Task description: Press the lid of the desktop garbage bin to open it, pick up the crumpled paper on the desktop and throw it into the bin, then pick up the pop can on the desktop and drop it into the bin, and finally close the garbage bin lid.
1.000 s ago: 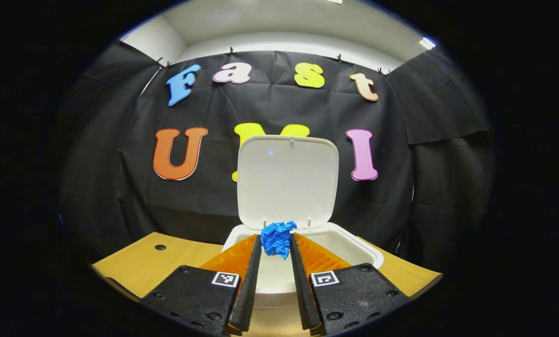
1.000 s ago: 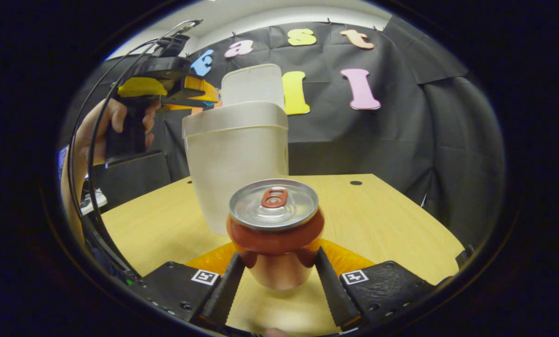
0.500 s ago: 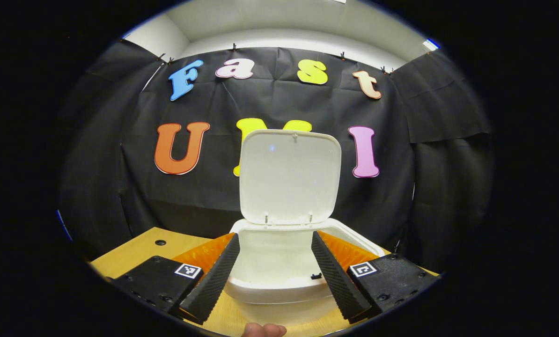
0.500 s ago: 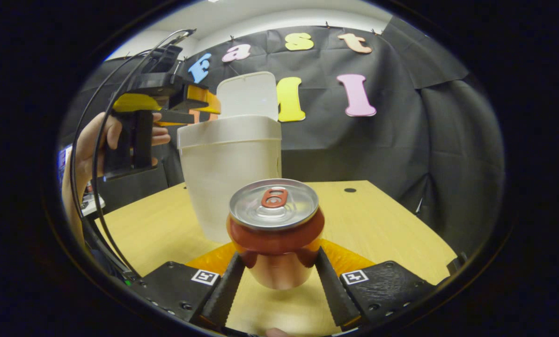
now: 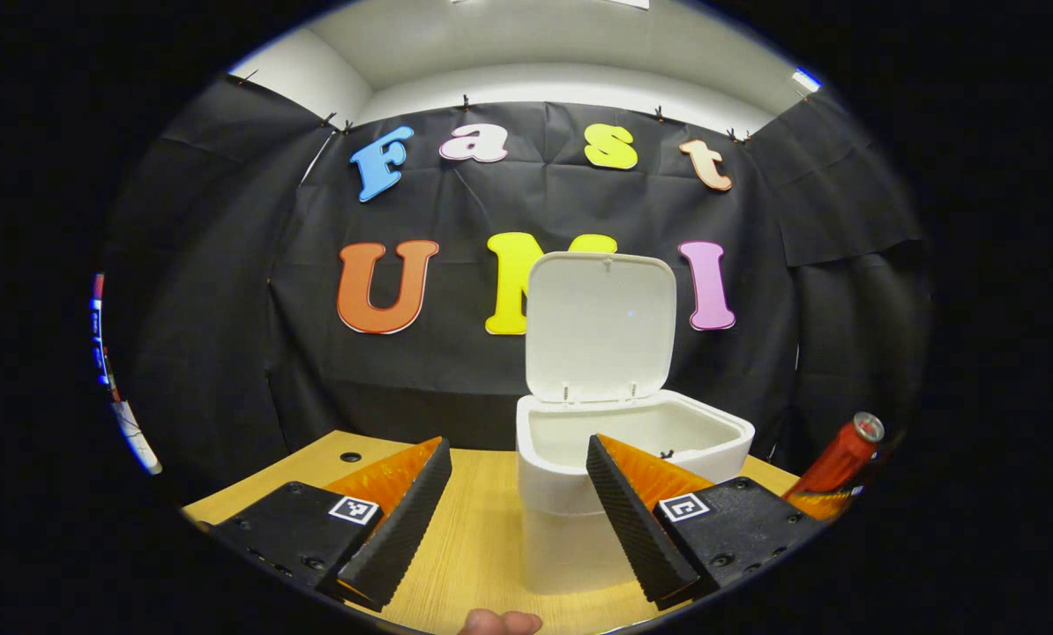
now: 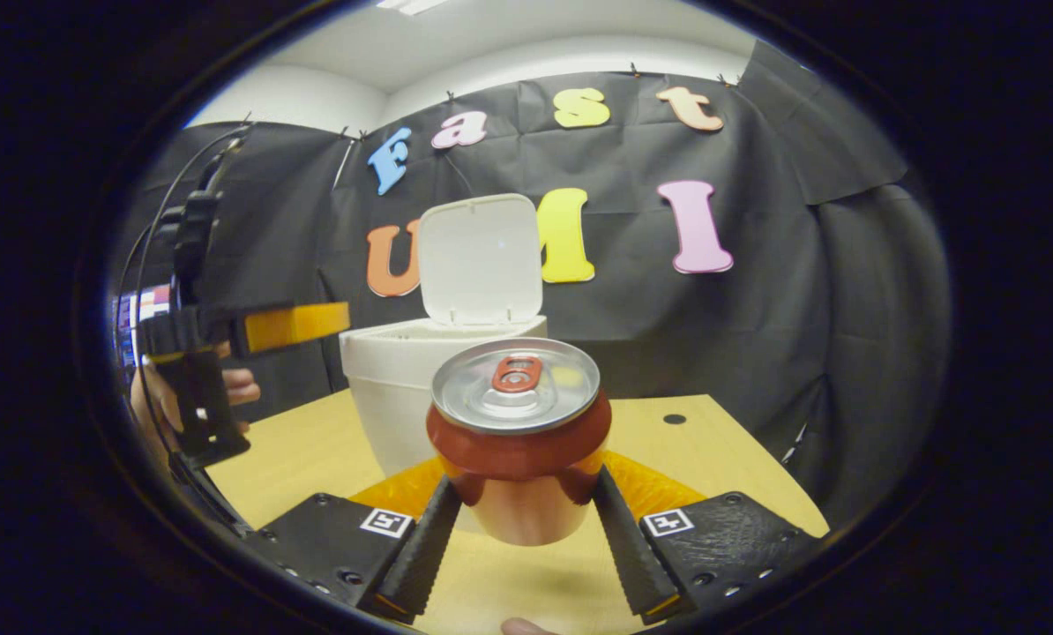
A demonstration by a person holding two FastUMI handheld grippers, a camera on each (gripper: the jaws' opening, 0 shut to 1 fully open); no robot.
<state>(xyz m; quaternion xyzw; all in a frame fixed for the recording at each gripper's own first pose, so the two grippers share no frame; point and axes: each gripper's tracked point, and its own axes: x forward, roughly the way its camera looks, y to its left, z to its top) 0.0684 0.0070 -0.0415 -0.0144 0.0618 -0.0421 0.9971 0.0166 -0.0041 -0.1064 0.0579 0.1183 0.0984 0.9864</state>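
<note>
— Right gripper view, what's the right hand-held gripper (image 6: 519,516) doing?

— It is clenched on the red aluminium pop can (image 6: 518,437), a finger pressing each side of the body. The can looks lifted clear of the light wooden worktop (image 6: 712,459), with a shadow beneath it. So I'd judge the can step is in hand.

— And the bin?

— The white plastic desktop garbage bin (image 6: 403,388) stands just behind the can, a little to the left, with its white hinged lid (image 6: 481,257) upright and open. No crumpled paper lies on the worktop; whether it is inside, I cannot tell.

— The other gripper?

— The left hand-held gripper (image 5: 518,511) is released, fingers spread wide with nothing between them, held off to the bin's left side.

— How does the can point?

— From the right gripper view its long axis runs roughly up and down, pull-tab end up. In the left gripper view the can (image 5: 840,459) leans, top tilted rightwards, though fisheye bending may exaggerate that.

— Next move?

— Probably carry the can up over the rim and centre it above the opening before letting go.
</note>
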